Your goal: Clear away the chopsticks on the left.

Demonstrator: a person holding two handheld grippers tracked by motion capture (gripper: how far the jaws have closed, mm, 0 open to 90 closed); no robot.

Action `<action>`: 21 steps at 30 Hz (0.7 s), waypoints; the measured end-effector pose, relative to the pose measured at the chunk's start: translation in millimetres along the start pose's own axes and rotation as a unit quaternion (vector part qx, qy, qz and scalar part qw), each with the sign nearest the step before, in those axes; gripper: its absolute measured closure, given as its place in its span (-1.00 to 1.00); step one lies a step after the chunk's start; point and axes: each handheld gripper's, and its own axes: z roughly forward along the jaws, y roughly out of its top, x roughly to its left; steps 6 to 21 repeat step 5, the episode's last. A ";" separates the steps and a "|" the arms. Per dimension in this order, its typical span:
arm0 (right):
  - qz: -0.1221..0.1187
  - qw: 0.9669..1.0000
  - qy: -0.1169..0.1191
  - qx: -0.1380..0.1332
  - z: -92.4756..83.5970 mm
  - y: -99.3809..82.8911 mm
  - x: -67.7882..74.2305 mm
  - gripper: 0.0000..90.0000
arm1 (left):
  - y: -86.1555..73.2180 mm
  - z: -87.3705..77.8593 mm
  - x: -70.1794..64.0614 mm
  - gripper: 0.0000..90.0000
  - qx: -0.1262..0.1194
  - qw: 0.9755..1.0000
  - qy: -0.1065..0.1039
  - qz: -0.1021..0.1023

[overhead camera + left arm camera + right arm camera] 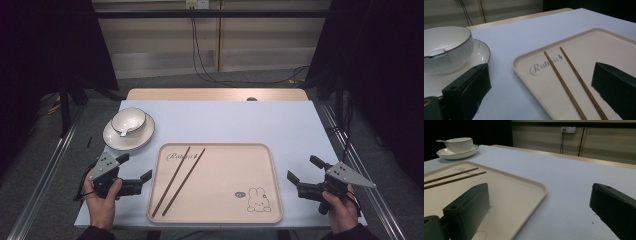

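Note:
A pair of brown chopsticks [177,180] lies slanted on the left half of a cream tray [225,175] printed with a rabbit. My left gripper [135,166] hovers just left of the tray, open, with nothing between its jaws. In the left gripper view the chopsticks [564,82] lie ahead between the spread jaws of the gripper [540,72], apart from both. My right gripper [302,168] is held off the tray's right edge, open and empty. The right gripper view looks across the tray [519,195] to the chopsticks [454,176].
A white bowl [128,121] with a spoon in it stands on a white plate [130,137] at the back left of the pale blue mat [240,120]. Dark curtains flank the table, and cables hang down the far wall.

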 end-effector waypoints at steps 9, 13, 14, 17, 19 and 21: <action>0.001 1.000 -0.002 -0.001 0.2 0.0 -0.3 -0.95 | -4.7 -2.2 5.8 -0.95 -0.017 1.000 -0.013 -0.021; 0.001 1.000 -0.002 -0.001 0.2 0.0 -0.3 -0.95 | -4.7 -2.2 5.8 -0.95 -0.017 1.000 -0.013 -0.021; 0.001 1.000 -0.002 -0.001 0.2 0.0 -0.3 -0.95 | -4.7 -2.2 5.8 -0.95 -0.017 1.000 -0.013 -0.021; 0.001 1.000 -0.002 -0.001 0.2 0.0 -0.3 -0.95 | -4.7 -2.2 5.8 -0.95 -0.017 1.000 -0.013 -0.021; 0.001 1.000 -0.002 -0.001 0.2 0.0 -0.3 -0.95 | -4.7 -2.2 5.8 -0.95 -0.017 1.000 -0.013 -0.021; 0.001 1.000 -0.002 -0.001 0.2 0.0 -0.3 -0.95 | -4.7 -2.2 5.8 -0.95 -0.017 1.000 -0.013 -0.021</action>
